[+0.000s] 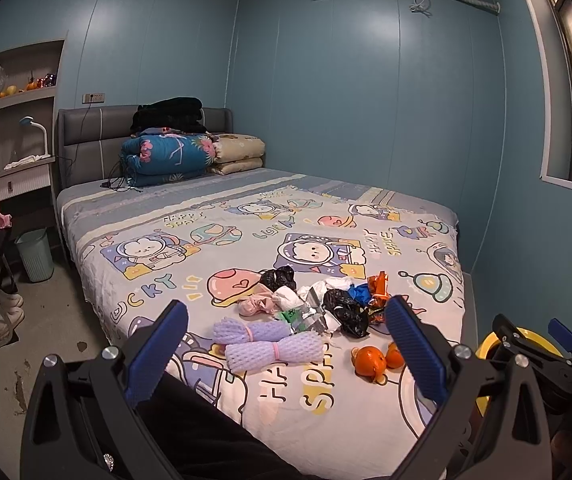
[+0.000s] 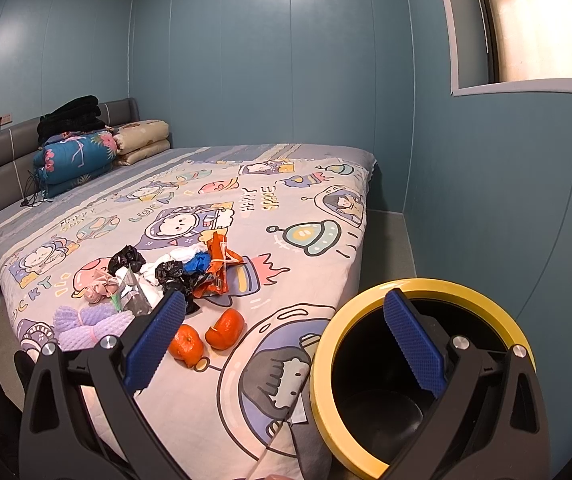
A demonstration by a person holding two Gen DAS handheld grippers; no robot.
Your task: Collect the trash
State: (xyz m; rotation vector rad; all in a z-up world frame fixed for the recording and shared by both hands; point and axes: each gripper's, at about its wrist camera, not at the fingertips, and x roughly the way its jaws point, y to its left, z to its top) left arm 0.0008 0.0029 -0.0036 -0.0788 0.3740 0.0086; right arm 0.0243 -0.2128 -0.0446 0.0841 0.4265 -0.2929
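Note:
A heap of trash lies on the bed (image 1: 245, 420): two purple foam nets (image 1: 269, 344), black plastic bags (image 1: 346, 310), a pink wad (image 1: 255, 304), white tissue (image 1: 286, 296), a blue scrap (image 1: 360, 292), an orange wrapper (image 1: 378, 288) and orange peels (image 1: 370, 360). The heap shows in the right wrist view too, with the peels (image 2: 205, 336) nearest. My left gripper (image 1: 286, 348) is open and empty above the near bed edge, short of the heap. My right gripper (image 2: 286, 344) is open and empty, its right finger over a black bin with a yellow rim (image 2: 326, 360) beside the bed.
Folded quilts (image 1: 173, 156) and a black garment (image 1: 167, 114) lie at the headboard. A green wastebasket (image 1: 35, 254) stands on the floor left of the bed. Shelves (image 1: 17, 100) and slippers (image 1: 5, 312) are at far left. A window (image 2: 538, 20) is on the right wall.

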